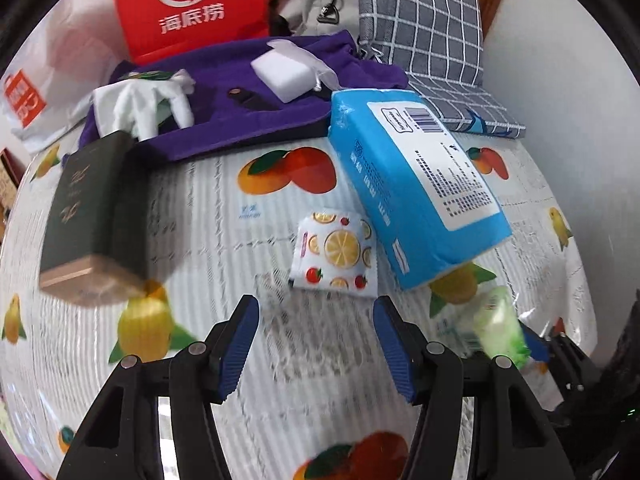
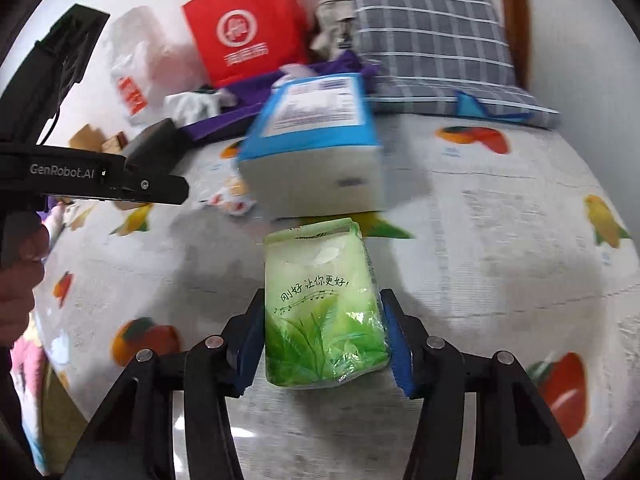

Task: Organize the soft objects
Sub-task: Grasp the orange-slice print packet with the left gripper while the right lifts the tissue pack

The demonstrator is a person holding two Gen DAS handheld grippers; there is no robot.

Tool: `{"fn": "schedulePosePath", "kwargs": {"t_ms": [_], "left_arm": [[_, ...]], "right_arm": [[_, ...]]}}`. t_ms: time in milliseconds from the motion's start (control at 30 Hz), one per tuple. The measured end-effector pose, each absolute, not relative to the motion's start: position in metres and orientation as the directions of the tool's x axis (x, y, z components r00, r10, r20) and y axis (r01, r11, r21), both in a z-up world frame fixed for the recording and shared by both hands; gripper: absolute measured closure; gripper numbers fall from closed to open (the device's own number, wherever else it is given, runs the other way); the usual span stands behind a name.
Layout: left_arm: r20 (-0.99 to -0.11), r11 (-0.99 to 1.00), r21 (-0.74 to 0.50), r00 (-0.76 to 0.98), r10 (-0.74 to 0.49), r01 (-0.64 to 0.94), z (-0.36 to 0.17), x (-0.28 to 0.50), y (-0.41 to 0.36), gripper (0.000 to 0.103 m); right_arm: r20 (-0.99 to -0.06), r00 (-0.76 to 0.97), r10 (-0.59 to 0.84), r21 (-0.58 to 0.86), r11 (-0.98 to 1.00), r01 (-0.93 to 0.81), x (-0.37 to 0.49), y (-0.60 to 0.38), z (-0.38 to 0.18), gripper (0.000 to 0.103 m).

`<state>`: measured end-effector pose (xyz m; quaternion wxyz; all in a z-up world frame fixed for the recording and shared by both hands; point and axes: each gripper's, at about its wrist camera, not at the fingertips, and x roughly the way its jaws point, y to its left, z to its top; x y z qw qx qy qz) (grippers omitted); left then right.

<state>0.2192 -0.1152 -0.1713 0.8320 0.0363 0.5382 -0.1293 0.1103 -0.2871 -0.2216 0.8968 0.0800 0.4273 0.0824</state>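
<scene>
My right gripper (image 2: pixel 322 294) is shut on a green tissue pack (image 2: pixel 324 312), its blue pads against the pack's two long sides; the same pack (image 1: pixel 500 324) shows at the lower right of the left wrist view. My left gripper (image 1: pixel 316 304) stands open and empty over the fruit-print sheet (image 1: pixel 200 220). Just beyond its fingertips lies a small fruit-print tissue packet (image 1: pixel 336 256). To the right of that packet a large blue tissue pack (image 1: pixel 416 184) lies at a slant; it is also right behind the green pack (image 2: pixel 316 120).
A dark green box (image 1: pixel 92 216) lies at the left. Behind are a purple cloth (image 1: pixel 240 120) with a white block (image 1: pixel 284 74) and white fabric (image 1: pixel 148 104), a red bag (image 1: pixel 192 4) and a checked pillow (image 1: pixel 424 28). A hand (image 2: pixel 20 272) holds the left gripper's body (image 2: pixel 80 172).
</scene>
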Motion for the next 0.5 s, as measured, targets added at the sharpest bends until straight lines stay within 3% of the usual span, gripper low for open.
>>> {"fn": "schedulePosePath", "kwargs": {"t_ms": [100, 300, 500], "left_arm": [[-0.908, 0.958, -0.074, 0.380, -0.180, 0.276, -0.179, 0.229, -0.121, 0.046], [-0.900, 0.945, -0.038, 0.399, -0.174, 0.326, -0.189, 0.244, -0.134, 0.046], [-0.899, 0.942, -0.030, 0.403, -0.172, 0.335, -0.204, 0.254, -0.142, 0.042]], "right_arm": [[-0.740, 0.624, 0.251, 0.266, 0.961, -0.072, 0.111, -0.295, -0.223, 0.049], [-0.741, 0.639, 0.204, 0.187, 0.978, -0.095, 0.111, -0.285, -0.225, 0.049], [-0.738, 0.639, 0.217, 0.204, 0.974, -0.096, 0.110, -0.289, -0.225, 0.049]]}}
